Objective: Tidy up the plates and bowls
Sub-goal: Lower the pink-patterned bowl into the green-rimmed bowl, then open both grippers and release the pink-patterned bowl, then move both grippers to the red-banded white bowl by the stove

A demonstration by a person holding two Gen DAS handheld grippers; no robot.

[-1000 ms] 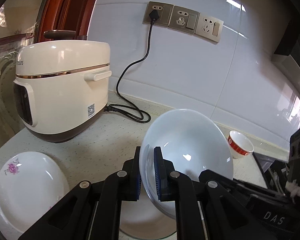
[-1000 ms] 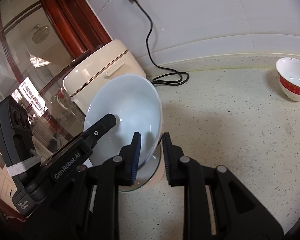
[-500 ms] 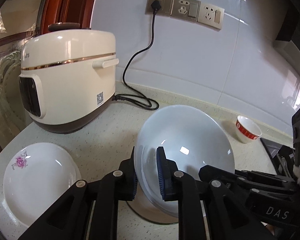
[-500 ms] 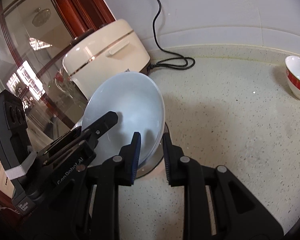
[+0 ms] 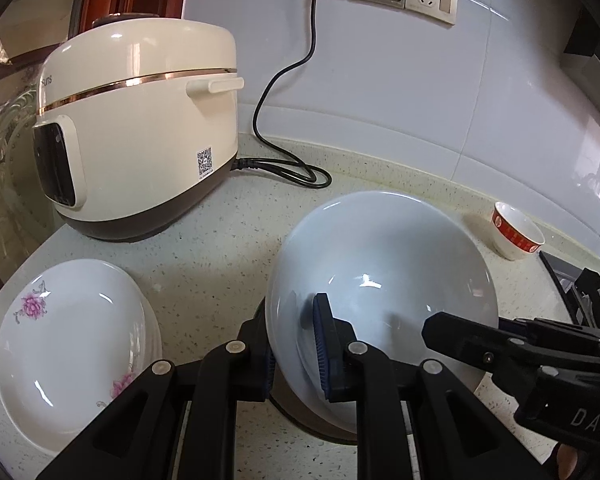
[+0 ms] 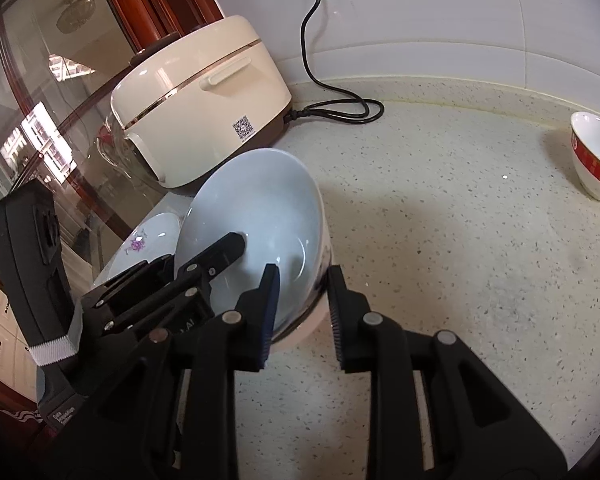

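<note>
The left gripper fingers pinch the rim of a tilted pale-blue glazed bowl, hiding the dish beneath on the speckled worktop. The right gripper fingers straddle the bowl's opposite edge, contact unclear.

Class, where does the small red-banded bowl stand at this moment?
The red-banded bowl stands upright and alone at the far right of the countertop in both wrist views, near the tiled wall, well beyond the big white bowl.
</note>
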